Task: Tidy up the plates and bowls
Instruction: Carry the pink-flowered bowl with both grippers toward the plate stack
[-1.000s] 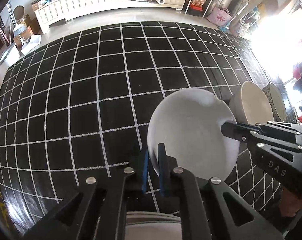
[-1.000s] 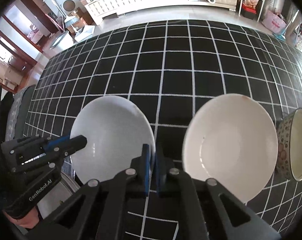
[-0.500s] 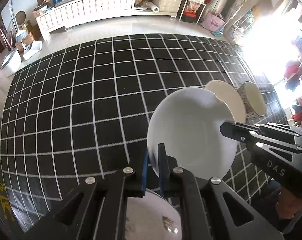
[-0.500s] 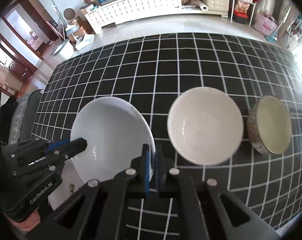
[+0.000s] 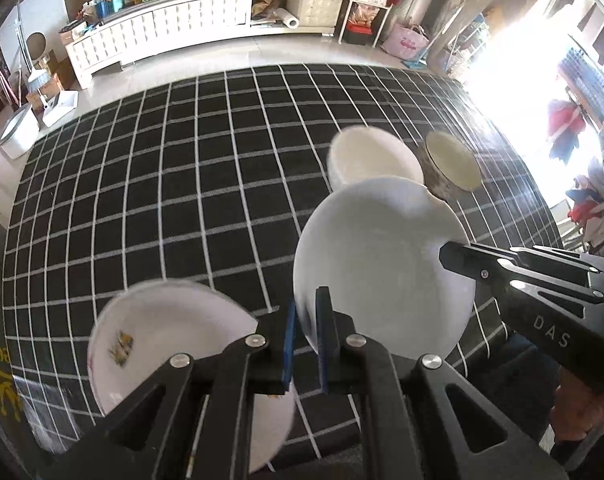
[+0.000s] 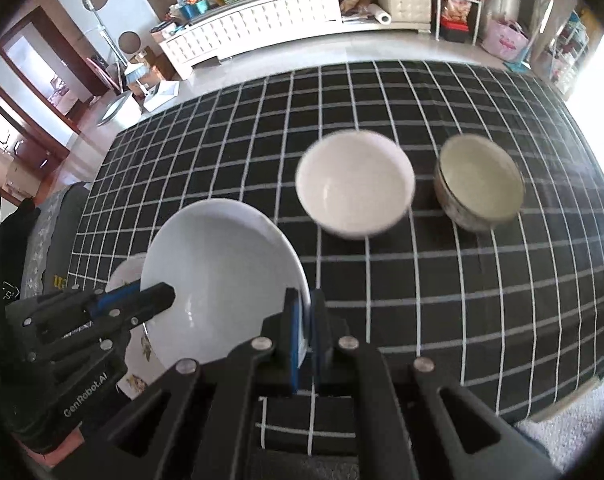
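A deep white plate (image 5: 382,272) hangs above the black grid tablecloth (image 5: 141,200), held from both sides. My left gripper (image 5: 306,304) is shut on its near left rim. My right gripper (image 6: 306,308) is shut on the opposite rim, and in the left wrist view its tip (image 5: 454,252) shows at the plate's right edge. Below and to the left lies a white plate with a small printed pattern (image 5: 161,340), partly hidden by the fingers. Farther back stand a plain white bowl (image 6: 354,184) and a speckled bowl (image 6: 478,180), side by side.
The table's front edge (image 6: 542,412) runs close at lower right, with pale floor beyond it. A long white cabinet (image 5: 161,32) and cluttered shelves (image 5: 374,4) line the far wall. A person's hand (image 5: 582,420) holds the right tool.
Both grippers have risen and drawn back with the white plate. The two bowls now look smaller and farther away. The patterned plate has come into view beneath.
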A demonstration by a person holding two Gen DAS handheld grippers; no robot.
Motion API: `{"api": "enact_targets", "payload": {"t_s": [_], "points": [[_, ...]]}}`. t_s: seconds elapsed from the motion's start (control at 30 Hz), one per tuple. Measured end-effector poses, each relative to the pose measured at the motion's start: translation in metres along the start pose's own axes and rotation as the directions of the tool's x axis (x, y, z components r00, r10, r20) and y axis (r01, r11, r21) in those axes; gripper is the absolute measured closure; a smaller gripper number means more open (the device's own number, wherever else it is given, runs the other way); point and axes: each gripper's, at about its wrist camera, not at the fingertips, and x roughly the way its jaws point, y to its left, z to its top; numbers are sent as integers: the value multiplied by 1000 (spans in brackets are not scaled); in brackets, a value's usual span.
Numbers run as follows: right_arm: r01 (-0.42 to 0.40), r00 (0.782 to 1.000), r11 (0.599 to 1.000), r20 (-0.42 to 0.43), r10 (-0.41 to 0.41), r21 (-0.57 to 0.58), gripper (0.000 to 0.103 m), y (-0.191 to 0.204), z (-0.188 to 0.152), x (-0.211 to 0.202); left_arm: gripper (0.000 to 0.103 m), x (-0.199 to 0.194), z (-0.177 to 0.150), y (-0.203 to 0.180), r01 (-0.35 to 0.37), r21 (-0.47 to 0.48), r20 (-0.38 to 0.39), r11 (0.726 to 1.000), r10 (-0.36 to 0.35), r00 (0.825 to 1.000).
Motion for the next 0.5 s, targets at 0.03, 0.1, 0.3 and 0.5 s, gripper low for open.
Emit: {"api": "enact_targets", "payload": {"t_s": [0.03,0.1,0.3,0.5], "points": [[-1,1000,1000,-3,1,5,95,-1,-4,-1,96,1,-9,-3,3,1,-5,1000,-3,1000],[2,1000,1000,-9,-2,9,95,-3,-13,-1,96,5,-18,-7,11,2,-16,1000,-10,1000],[3,999,1000,-43,-2,31,95,-11,-39,12,96,18,-34,-18,2,2,-38,1000,-2,999],[-12,997,998,-77,17,55,95,-16,-54,25,96,30,-50,-22,1,0,-70,1000,-1,998]]}}
